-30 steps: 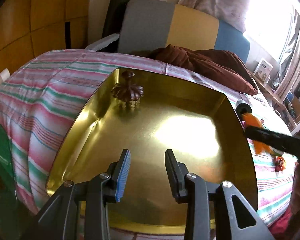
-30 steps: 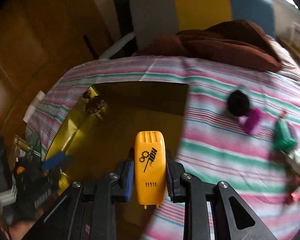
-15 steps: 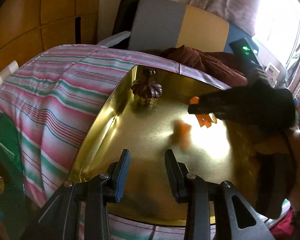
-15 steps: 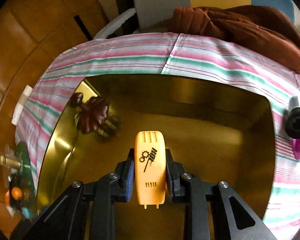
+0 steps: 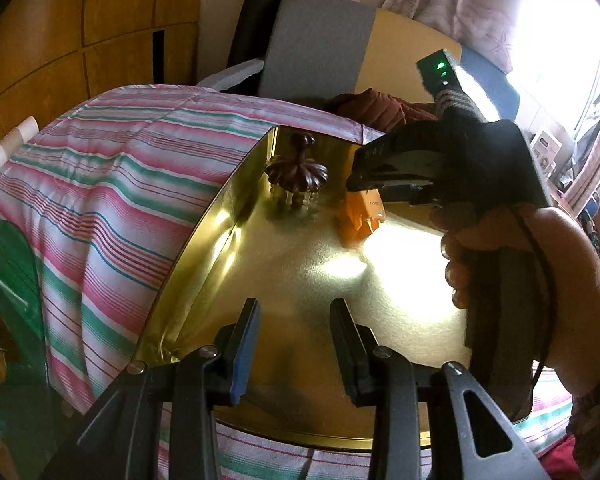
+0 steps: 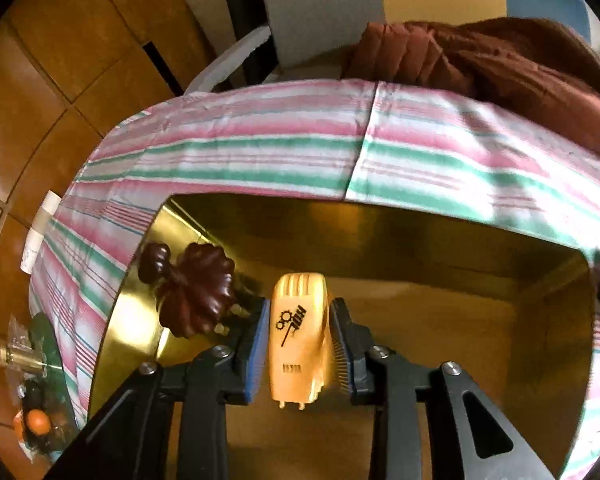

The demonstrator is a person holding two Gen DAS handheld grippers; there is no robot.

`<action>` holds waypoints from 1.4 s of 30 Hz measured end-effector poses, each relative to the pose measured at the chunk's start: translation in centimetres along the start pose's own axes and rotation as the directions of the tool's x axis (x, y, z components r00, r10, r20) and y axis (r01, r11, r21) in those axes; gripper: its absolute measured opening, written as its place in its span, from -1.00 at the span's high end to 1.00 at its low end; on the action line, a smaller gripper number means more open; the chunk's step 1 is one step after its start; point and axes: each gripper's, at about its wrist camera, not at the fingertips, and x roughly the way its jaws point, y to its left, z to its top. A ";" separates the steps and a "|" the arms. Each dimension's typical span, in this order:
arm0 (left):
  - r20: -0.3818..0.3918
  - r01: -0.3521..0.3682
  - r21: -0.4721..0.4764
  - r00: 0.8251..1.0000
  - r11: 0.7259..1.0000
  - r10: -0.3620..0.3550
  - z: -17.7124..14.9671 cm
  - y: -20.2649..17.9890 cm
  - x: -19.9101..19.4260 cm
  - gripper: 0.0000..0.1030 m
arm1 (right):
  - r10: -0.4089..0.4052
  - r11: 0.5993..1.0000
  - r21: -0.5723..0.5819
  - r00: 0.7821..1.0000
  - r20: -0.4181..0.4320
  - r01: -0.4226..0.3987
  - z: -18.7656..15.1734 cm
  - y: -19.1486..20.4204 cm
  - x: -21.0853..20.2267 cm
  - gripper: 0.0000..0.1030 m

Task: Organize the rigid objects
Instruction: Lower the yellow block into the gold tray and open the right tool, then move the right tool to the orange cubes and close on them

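Where the orange piece (image 6: 298, 336) was pinched tight a second ago, the right gripper (image 6: 298, 334) is now opening around it, gaps showing on both sides, low over the gold tray (image 6: 440, 320) right beside the dark carved knob (image 6: 196, 294). The left wrist view adds the hand (image 5: 540, 280) holding that gripper. The left gripper (image 5: 294, 344) stays partly open and empty over the tray's near side.

Glossy gold metal tray (image 5: 204, 240)
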 end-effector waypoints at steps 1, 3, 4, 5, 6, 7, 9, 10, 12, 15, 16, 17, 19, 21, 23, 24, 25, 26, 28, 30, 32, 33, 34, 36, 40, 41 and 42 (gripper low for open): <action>0.000 0.000 0.000 1.000 1.000 0.000 0.0 0.0 0.0 0.31 | 0.009 1.000 0.000 1.000 0.011 -0.009 0.0 0.0 -0.4 0.32; 0.002 -0.004 0.000 1.000 1.000 0.004 0.0 0.0 0.0 0.31 | 0.020 1.000 -0.008 0.999 0.028 -0.019 0.0 0.0 -1.2 0.29; 0.002 -0.009 0.000 1.000 1.000 0.009 -0.1 -0.1 0.0 0.31 | 0.017 1.000 -0.017 0.999 0.038 -0.017 -0.2 0.0 -1.8 0.27; 0.001 -0.010 0.001 1.000 1.000 0.010 -0.1 -0.1 0.0 0.31 | 0.024 0.999 -0.029 0.999 0.046 -0.023 -0.5 0.0 -2.3 0.21; -0.002 -0.011 0.003 1.000 1.000 0.011 -0.1 -0.2 0.1 0.31 | 0.028 0.999 -0.047 0.998 0.059 -0.026 -0.8 0.0 -3.0 0.17; -0.003 -0.010 0.003 1.000 1.000 0.010 -0.2 -0.3 0.1 0.31 | 0.026 0.998 -0.064 0.997 0.071 -0.022 -1.2 0.1 -3.6 0.16; -0.009 -0.006 0.000 1.000 1.000 0.006 -0.2 -0.3 0.1 0.31 | 0.017 0.995 -0.101 0.996 0.090 -0.007 -1.9 0.3 -4.8 0.13; -0.014 -0.001 -0.002 1.000 1.000 0.001 -0.3 -0.4 0.2 0.31 | 0.024 0.993 -0.119 0.995 0.097 -0.012 -2.4 0.3 -5.5 0.12; -0.017 0.004 -0.001 1.000 1.000 -0.004 -0.4 -0.5 0.1 0.31 | 0.032 0.990 -0.137 0.994 0.108 -0.017 -3.2 0.2 -6.6 0.11; -0.010 -0.002 0.015 1.000 1.000 0.002 -0.6 -0.9 -0.1 0.31 | 0.019 0.988 -0.151 0.992 0.125 0.000 -4.4 -0.1 -8.2 0.08; -0.007 -0.002 0.020 1.000 1.000 0.003 -0.6 -1.1 -0.2 0.31 | 0.012 0.987 -0.160 0.991 0.131 0.010 -4.7 -0.2 -8.7 0.05; -0.006 -0.004 0.027 1.000 1.000 0.004 -0.7 -1.3 -0.3 0.31 | -0.002 0.985 -0.171 0.991 0.136 0.026 -5.0 -0.3 -9.1 -0.02; -0.001 -0.008 0.042 1.000 0.999 0.008 -0.8 -1.7 -0.4 0.31 | -0.027 0.980 -0.191 0.988 0.150 0.056 -5.6 -0.5 -10.0 -0.04; 0.002 -0.010 0.059 1.000 0.998 0.010 -0.9 -2.2 -0.5 0.31 | -0.041 0.975 -0.208 0.985 0.165 0.076 -6.2 -0.9 -11.0 -0.04; 0.003 -0.009 0.075 1.000 0.997 0.009 -1.2 -2.6 -0.6 0.31 | -0.063 0.971 -0.216 0.982 0.178 0.102 -6.8 -1.5 -11.9 -0.04; 0.005 -0.006 0.079 1.000 0.997 0.006 -1.2 -2.8 -0.7 0.31 | -0.075 0.970 -0.215 0.980 0.184 0.114 -7.0 -1.8 -12.3 -0.05; 0.007 -0.001 0.084 1.000 0.996 0.000 -1.3 -3.0 -0.8 0.31 | -0.089 0.968 -0.214 0.978 0.190 0.130 -7.3 -2.1 -12.7 -0.05; 0.010 0.004 0.091 1.000 0.996 -0.005 -1.3 -3.2 -0.9 0.31 | -0.103 0.966 -0.212 0.975 0.195 0.144 -7.6 -2.5 -13.1 -0.08; 0.014 0.013 0.105 1.000 0.994 -0.015 -1.5 -3.7 -1.2 0.31 | -0.129 0.962 -0.212 0.970 0.205 0.173 -8.3 -3.4 -13.9 -0.17; 0.015 0.025 0.124 1.000 0.992 -0.027 -1.6 -4.3 -1.4 0.31 | -0.163 0.955 -0.211 0.962 0.217 0.209 -9.1 -4.4 -14.6 -0.19; 0.019 0.041 0.140 0.999 0.989 -0.044 -1.9 -5.0 -1.7 0.31 | -0.184 0.951 -0.204 0.958 0.220 0.230 -10.0 -5.5 -15.2 -0.19; 0.023 0.052 0.153 0.998 0.987 -0.056 -2.0 -5.4 -1.9 0.31 | -0.188 0.953 -0.195 0.957 0.219 0.232 -10.3 -6.1 -15.5 -0.19; 0.026 0.058 0.161 0.998 0.985 -0.063 -2.1 -5.7 -2.0 0.31 | -0.194 0.955 -0.181 0.957 0.215 0.234 -10.7 -6.9 -15.7 -0.19; 0.036 0.080 0.180 0.995 0.980 -0.088 -2.4 -6.5 -2.4 0.31 | -0.208 0.960 -0.145 0.958 0.199 0.239 -11.7 -8.5 -16.0 -0.19; 0.072 0.121 0.221 0.988 0.968 -0.140 -3.2 -8.1 -3.5 0.31 | -0.242 0.961 -0.090 0.955 0.174 0.260 -13.5 -11.4 -16.5 -0.19; 0.080 0.131 0.235 0.985 0.963 -0.154 -3.3 -8.7 -3.8 0.31 | -0.253 0.960 -0.079 0.954 0.163 0.268 -14.0 -12.3 -16.5 -0.19; 0.085 0.140 0.249 0.982 0.958 -0.166 -3.5 -9.1 -4.1 0.31 | -0.261 0.959 -0.069 0.953 0.156 0.274 -14.4 -12.9 -16.5 -0.20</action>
